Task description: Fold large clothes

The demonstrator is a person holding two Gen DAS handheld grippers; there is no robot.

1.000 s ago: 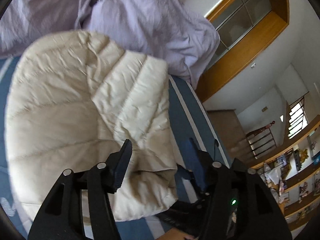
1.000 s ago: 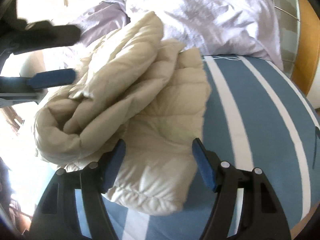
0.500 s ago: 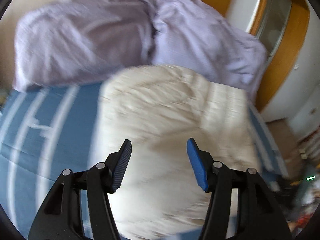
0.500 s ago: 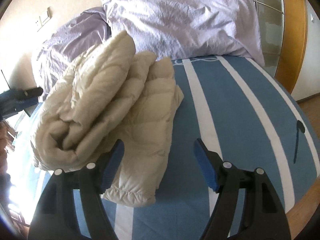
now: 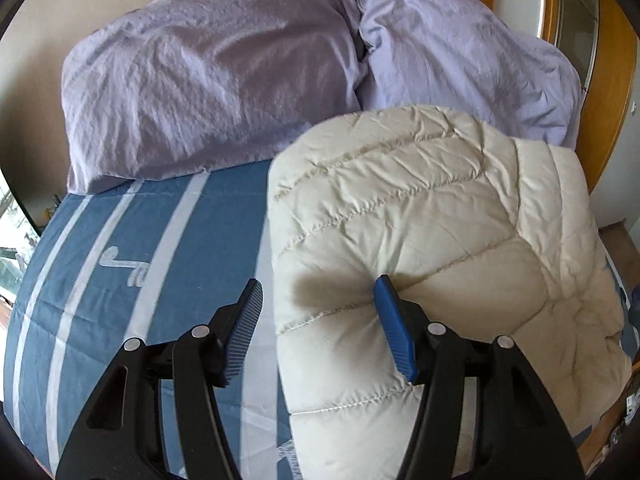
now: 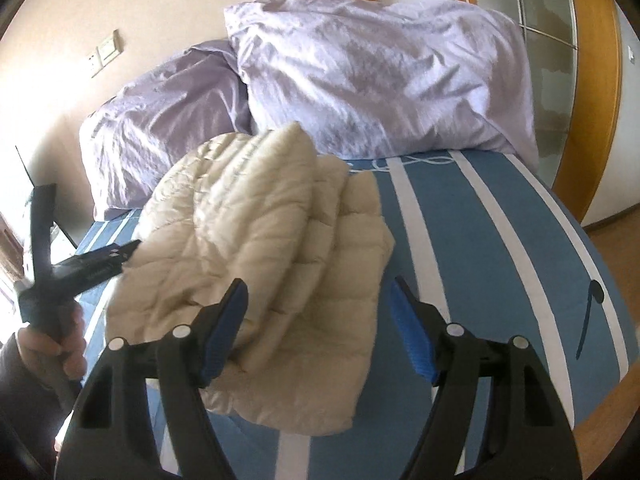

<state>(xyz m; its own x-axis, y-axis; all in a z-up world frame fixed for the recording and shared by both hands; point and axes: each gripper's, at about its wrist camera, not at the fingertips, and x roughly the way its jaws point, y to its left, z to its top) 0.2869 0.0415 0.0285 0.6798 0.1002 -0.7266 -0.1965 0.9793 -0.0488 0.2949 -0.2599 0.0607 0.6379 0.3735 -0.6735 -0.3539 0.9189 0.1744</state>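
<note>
We see the cream quilted jacket, folded into a thick bundle, lying on the blue-striped bedsheet just in front of two lilac pillows, its far edge touching or nearly touching them. L gripper has its jaws spread wide, holding nothing: the right-hand finger presses into the padding near the bundle's left edge, the other sits over bare sheet, so the jaws straddle that edge, prob. to flatten or square it, not to pinch it. R gripper is likewise wide and empty, hovering over the near end of the jacket, where the stacked layers show as parallel puffy folds. In the R wrist view the L tool appears at far left, w/ the person's hand on its grip, approaching from the opposite side. Judged from the compact shape, folding looks largely done; what's left seems to be tidying. Padding is springy, so layers may loft apart if unpressed.
</note>
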